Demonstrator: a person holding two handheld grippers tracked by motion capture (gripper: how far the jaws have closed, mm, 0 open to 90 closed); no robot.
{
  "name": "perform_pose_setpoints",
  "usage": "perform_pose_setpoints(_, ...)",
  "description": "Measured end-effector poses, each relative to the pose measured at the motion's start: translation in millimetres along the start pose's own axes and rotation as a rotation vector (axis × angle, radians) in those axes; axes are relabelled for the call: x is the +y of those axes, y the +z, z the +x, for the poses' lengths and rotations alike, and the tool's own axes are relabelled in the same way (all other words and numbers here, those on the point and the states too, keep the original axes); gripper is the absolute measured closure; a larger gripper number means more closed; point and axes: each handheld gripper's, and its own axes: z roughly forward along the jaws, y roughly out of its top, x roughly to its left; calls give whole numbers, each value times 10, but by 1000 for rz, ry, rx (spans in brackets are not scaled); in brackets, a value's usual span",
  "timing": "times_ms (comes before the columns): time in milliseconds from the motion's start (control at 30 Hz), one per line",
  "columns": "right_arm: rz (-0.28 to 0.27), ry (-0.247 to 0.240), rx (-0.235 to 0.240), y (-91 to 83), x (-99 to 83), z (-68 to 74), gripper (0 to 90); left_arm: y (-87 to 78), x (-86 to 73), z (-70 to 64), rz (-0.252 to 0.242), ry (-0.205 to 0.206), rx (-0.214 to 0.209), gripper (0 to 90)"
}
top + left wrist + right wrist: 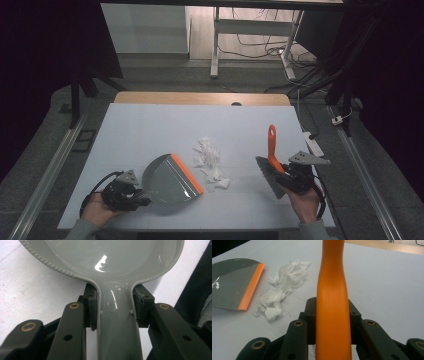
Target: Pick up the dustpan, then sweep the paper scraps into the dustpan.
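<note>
Right gripper [332, 315] clamps orange brush handle [332, 290]; shredded paper [283, 285] beside dustpan [234, 282].

white table [150, 125], power strip [313, 144] beside it, cables [260, 47] beyond

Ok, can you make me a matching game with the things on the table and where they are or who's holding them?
Things:
1. dustpan
2. brush
3. torn paper scraps
4. power strip

Places or states:
A. lying loose on the white tabletop, between the two tools
B. grey handle clamped in the left gripper
C. on the floor past the table's right edge
D. orange handle clamped in the right gripper

Pairs: 1-B, 2-D, 3-A, 4-C
</note>
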Motion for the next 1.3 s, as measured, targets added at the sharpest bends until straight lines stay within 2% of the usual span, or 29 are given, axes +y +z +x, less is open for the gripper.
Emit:
perform_pose_setpoints(267,1,-2,0,10,4,15,706,76,129,48,31,3,-31,620)
perform_pose_setpoints(367,-1,-1,1,11,7,11,706,86,133,63,37,-7,-41,620)
perform_pose_setpoints(733,-9,4,0,41,54,20,706,98,122,77,36,2,-46,620)
perform_pose_setpoints(833,-10,1,10,122,124,40,706,102,121,77,35,-2,-47,620)
perform_pose_setpoints(967,-17,-14,38,305,324,115,706,98,121,74,32,-4,-48,620)
perform_pose_setpoints(1067,-31,-3,54,452,471,140,706,104,128,82,33,-5,-51,620)
perform_pose_setpoints(1300,10,-7,70,836,727,174,706,106,126,79,32,-3,-53,620)
